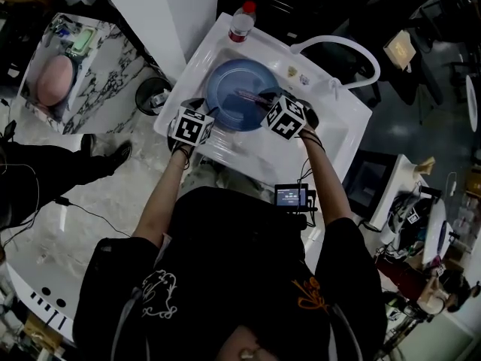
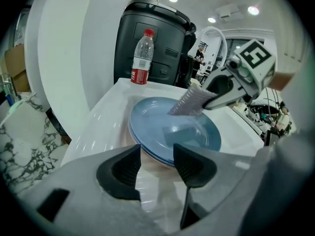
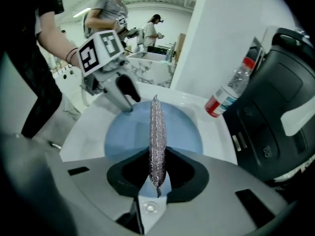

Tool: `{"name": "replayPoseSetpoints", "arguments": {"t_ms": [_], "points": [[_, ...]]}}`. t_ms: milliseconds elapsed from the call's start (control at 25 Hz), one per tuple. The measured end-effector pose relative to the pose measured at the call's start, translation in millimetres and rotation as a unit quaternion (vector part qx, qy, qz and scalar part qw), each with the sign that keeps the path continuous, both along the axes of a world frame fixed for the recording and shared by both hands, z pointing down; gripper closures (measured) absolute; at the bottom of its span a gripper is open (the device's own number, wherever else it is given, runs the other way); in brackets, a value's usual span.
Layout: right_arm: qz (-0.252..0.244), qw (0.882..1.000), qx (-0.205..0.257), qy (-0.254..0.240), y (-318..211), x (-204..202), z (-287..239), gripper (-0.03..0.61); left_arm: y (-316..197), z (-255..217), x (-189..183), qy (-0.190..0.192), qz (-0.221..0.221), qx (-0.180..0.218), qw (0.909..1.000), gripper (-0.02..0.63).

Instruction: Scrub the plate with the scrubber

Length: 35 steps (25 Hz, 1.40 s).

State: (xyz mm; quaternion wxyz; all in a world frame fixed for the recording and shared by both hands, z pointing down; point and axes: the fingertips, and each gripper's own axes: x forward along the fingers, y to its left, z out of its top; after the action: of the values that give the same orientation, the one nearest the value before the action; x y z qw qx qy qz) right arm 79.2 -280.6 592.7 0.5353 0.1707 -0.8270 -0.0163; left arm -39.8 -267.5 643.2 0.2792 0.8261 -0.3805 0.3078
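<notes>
A blue plate (image 1: pixel 229 81) lies in the white sink (image 1: pixel 331 134). My right gripper (image 1: pixel 263 100) reaches over it from the right, shut on a thin silver mesh scrubber (image 1: pixel 252 95). In the right gripper view the scrubber (image 3: pixel 156 127) stands edge-on between the jaws of the right gripper (image 3: pixel 156 156), above the plate (image 3: pixel 184 132). In the left gripper view the scrubber (image 2: pixel 191 102) has its tip down on the plate's (image 2: pixel 167 129) inner surface. My left gripper (image 2: pixel 157 163) is at the plate's near left rim, its jaws apart, and the rim shows in the gap.
A water bottle (image 1: pixel 242 21) with a red cap stands on the sink's far corner. A white curved faucet (image 1: pixel 338 51) arches over the right side. A black bin (image 2: pixel 157 38) stands behind the sink and a marble counter (image 1: pixel 75 66) at the left. People (image 3: pixel 110 9) stand in the background.
</notes>
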Motion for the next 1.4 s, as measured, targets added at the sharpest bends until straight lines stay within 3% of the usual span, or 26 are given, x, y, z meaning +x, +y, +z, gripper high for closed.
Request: {"name": "replayPoseSetpoints", "arguments": {"t_ms": [320, 560, 840, 1400], "points": [[0.118, 0.992, 0.055, -0.003, -86.0, 17.4, 4.0, 0.500, 0.9, 1.5, -0.4, 0.010, -0.013, -0.004, 0.9999, 0.400], [0.135, 0.990, 0.046, 0.015, -98.9, 12.4, 29.4, 0.500, -0.2, 1.2, -1.2, 0.014, -0.017, -0.004, 0.9998, 0.400], [0.057, 0.997, 0.036, 0.042, -65.8, -4.0, 40.2, 0.500, 0.5, 1.8, -3.6, 0.022, -0.028, -0.006, 0.9993, 0.400], [-0.043, 0.998, -0.036, 0.023, 36.9, -15.7, 33.3, 0.499, 0.4, 2.2, -3.3, 0.031, -0.037, -0.008, 0.9988, 0.401]]}}
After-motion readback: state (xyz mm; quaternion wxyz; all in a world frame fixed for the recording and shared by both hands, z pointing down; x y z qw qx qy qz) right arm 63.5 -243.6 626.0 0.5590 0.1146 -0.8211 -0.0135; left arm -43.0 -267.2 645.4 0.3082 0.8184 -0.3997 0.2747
